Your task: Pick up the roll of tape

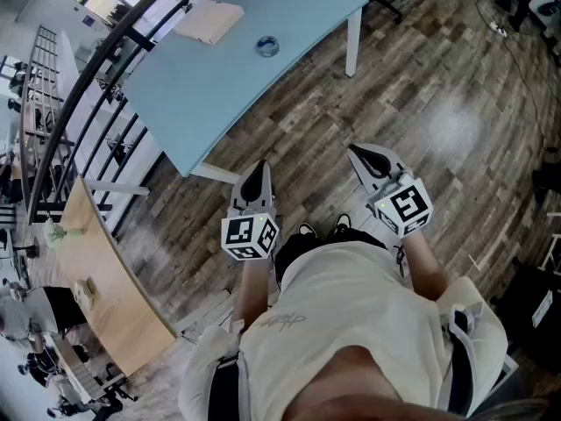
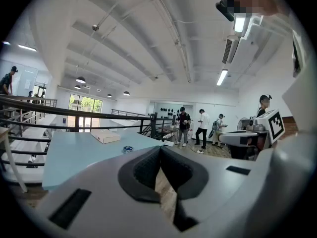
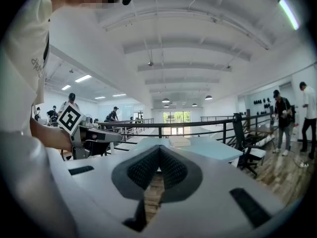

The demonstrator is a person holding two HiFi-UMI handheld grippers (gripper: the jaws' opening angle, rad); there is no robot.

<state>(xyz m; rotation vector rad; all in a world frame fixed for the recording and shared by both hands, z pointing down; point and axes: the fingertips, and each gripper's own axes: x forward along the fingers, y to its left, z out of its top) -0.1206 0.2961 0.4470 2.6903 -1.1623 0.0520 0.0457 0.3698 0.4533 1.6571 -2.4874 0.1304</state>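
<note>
Nearest us, low in the frame, is our own shirt point(image 1: 351, 314). Just above it we hold the left gripper point(image 1: 256, 178) and the right gripper point(image 1: 366, 158), each with its jaws together on nothing. We judge the task not yet begun. Bare floor point(image 1: 421, 103) lies between us and the table point(image 1: 202, 86) at upper left. There the tape point(image 1: 267, 46) lies untouched beside a box point(image 1: 209, 20), well apart from both grippers. It shows small and faint, and we cannot find it in the right gripper view.
</note>
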